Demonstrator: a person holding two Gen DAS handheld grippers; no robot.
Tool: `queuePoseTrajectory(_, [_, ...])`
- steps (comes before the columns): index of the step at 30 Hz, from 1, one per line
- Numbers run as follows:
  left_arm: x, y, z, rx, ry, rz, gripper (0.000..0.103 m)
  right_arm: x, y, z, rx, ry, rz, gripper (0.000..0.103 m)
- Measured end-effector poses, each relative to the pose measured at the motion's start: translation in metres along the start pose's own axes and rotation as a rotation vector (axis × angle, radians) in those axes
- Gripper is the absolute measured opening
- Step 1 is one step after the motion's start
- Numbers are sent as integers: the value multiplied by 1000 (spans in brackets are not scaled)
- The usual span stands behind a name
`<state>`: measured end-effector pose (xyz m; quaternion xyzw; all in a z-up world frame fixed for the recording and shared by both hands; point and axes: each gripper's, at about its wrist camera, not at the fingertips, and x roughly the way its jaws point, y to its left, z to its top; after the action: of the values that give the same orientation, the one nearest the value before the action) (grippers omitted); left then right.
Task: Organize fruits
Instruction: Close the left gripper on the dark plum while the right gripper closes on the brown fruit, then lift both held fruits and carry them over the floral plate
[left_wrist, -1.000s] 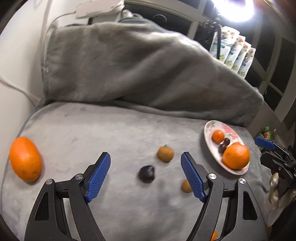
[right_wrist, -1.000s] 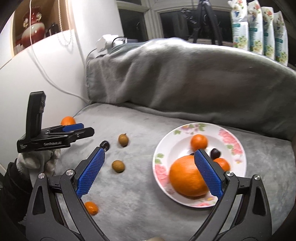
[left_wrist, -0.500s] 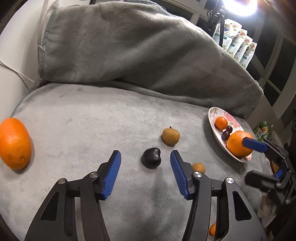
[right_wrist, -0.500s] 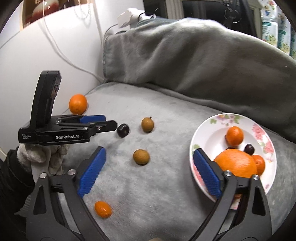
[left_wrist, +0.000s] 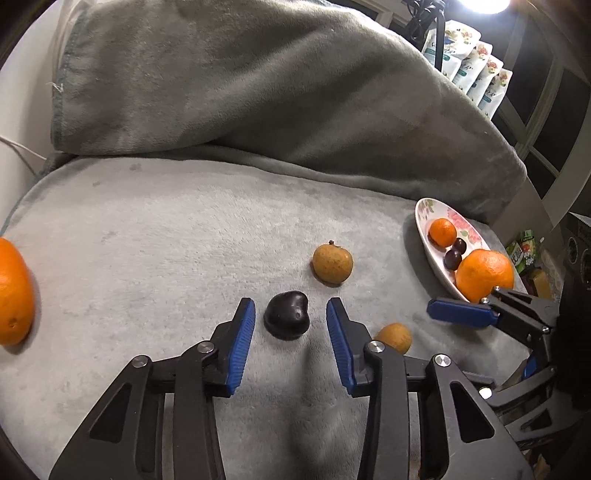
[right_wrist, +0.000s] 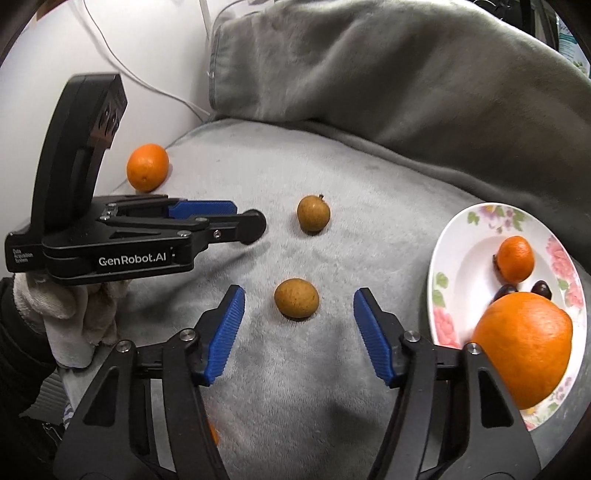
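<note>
1. Dark plum (left_wrist: 287, 319): glossy, heart-shaped, lying on the grey blanket.
2. Two brown longans (right_wrist: 296, 298) (right_wrist: 313, 213): round, speckled, loose, well apart.
3. Orange (right_wrist: 147, 172): alone, far left.
4. Floral plate (right_wrist: 454, 251): holds a large orange (right_wrist: 524, 343), a mandarin (right_wrist: 515, 258) and dark plums.

The grey blanket (left_wrist: 147, 229) lies open across its middle and left, with wide bare room between the orange (left_wrist: 13, 291) at the left edge and the dark plum (left_wrist: 287, 319). Behind, the blanket rises in a heaped fold (left_wrist: 258, 92) that walls off the back. A brown fruit (left_wrist: 332, 263) sits just beyond the plum; another brown fruit (right_wrist: 296, 298) lies nearer the plate (right_wrist: 448, 258), which blocks the right side with its load of fruit. The left hand-held gripper (left_wrist: 290, 325), jaws closing, straddles the plum with a gap either side. The right hand-held gripper (right_wrist: 299, 317), also closing, brackets the nearer brown fruit untouched.
</note>
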<state>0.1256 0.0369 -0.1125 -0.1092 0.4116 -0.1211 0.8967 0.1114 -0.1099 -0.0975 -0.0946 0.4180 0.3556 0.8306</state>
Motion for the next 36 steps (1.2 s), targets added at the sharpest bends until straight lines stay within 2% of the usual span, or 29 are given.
queuePoseTrajectory(8, [7,-1,-1,6,20,14,33,11,0,3,-15,35,-9,44])
queuePoseTrajectory(13, [8,-1,-1,11,22,18,24,16,-2,2,-11,44,-6,40])
queuePoseTrajectory(18, [8,-3,-2,22,20,28,23,19,-1,4,-12,47,5,30])
queuePoseTrajectory(27, [4,-7,-3,28,7,30,23,15,1,1,-13,28,-5,30])
queuePoseTrajectory(36, [-12,-14,-1,30,-27,6,23,-9,-2,-2,15,-29,1,30])
